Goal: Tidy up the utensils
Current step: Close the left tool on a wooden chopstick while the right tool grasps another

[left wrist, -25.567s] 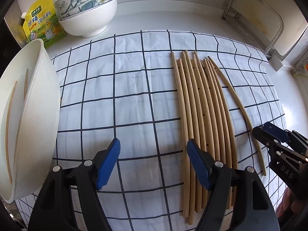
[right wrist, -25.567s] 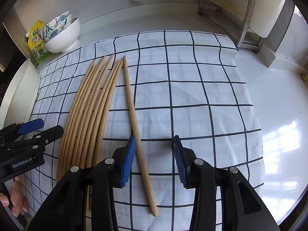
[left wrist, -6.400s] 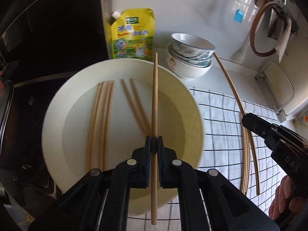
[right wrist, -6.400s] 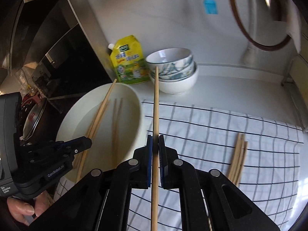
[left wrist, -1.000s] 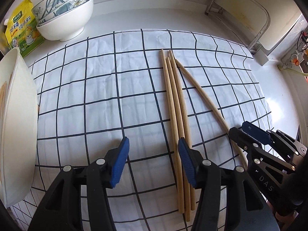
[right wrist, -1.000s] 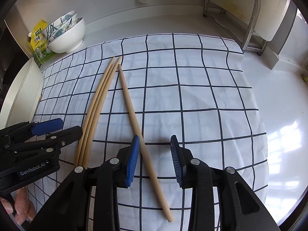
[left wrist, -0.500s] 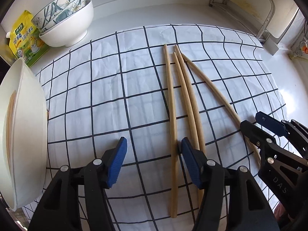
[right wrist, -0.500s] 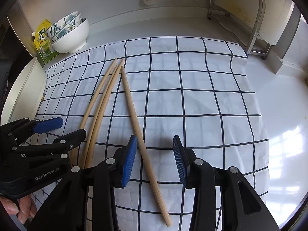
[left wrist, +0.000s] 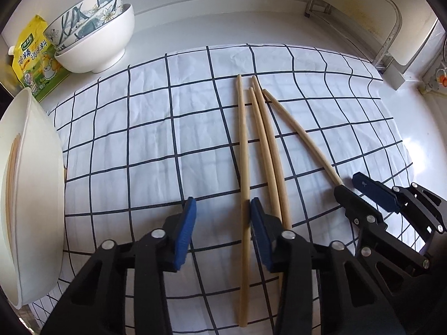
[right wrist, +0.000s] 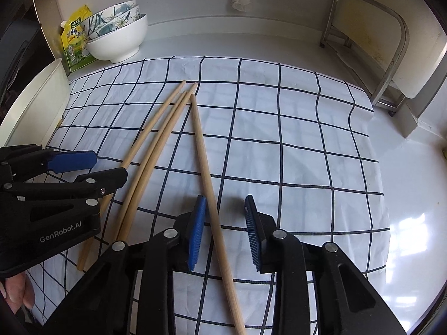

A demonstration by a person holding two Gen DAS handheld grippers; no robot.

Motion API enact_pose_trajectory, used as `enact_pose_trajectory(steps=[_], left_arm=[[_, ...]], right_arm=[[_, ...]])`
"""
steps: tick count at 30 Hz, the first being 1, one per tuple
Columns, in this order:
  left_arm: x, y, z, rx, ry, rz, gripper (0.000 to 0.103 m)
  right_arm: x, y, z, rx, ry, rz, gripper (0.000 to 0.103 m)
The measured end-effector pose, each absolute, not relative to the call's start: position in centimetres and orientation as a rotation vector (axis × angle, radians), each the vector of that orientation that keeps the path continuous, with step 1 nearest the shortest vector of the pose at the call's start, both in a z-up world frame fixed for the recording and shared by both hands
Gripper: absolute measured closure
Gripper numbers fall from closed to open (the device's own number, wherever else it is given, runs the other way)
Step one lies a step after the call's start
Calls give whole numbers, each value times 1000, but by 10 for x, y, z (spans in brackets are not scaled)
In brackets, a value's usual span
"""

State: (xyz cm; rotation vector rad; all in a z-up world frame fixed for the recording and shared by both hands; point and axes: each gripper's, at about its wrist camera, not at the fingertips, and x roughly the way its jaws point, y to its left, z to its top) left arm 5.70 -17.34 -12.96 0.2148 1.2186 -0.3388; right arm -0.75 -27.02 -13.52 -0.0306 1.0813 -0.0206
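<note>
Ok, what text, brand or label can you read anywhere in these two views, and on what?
"GenRobot.AI": white lettering on the black left gripper body, seen from the right wrist.
Yellow and green seasoning pouch: large Chinese characters, too distorted to read reliably; its small print is blurred.
Black right gripper: no lettering legible here.

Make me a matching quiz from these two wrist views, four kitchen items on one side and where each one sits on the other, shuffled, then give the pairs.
Items
1. yellow seasoning pouch
2. stacked floral bowls
3. large white basin
4. loose chopstick

Places
A. lying on the checked cloth between the right gripper jaws
B. at the far left edge, chopsticks inside it
C. leaning at the back left corner, against the wall
D. on the bare counter just beyond the cloth, beside the pouch

Pairs: 1-C, 2-D, 3-B, 4-A
</note>
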Motion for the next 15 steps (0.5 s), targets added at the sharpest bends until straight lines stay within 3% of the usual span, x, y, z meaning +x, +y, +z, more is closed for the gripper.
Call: enact_pose_trajectory(steps=[3,15], left_arm=[[57,-178,-129,210,1228,-353,95],[48,-130,-95,155,1222,-385,96]], right_arm=[[-6,-272,-135,-7,1089,-14,97],[-11,-279,-102,178,1081,-2,97]])
